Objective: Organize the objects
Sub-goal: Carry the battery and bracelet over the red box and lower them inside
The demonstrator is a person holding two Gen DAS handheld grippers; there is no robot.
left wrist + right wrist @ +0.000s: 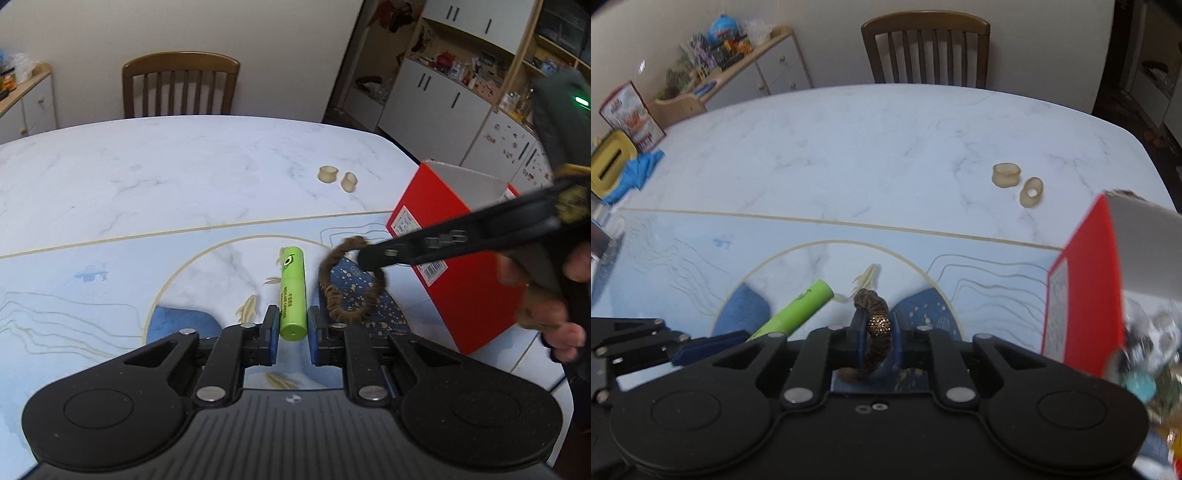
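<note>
Left of the red box, a green tube is clamped near its end in the left tool; judged light, rigid, slippery. Between tube and box, a brown scrunchie, soft and light, is pinched across its band by the right tool, above the worktop.

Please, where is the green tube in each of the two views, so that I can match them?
Left wrist view: green tube at centre, between the pads of the left hand-held gripper, pointing away.
Right wrist view: green tube at lower left, slanted, beside the brown scrunchie.
Shared landmark: the red box, at right in both.
</note>
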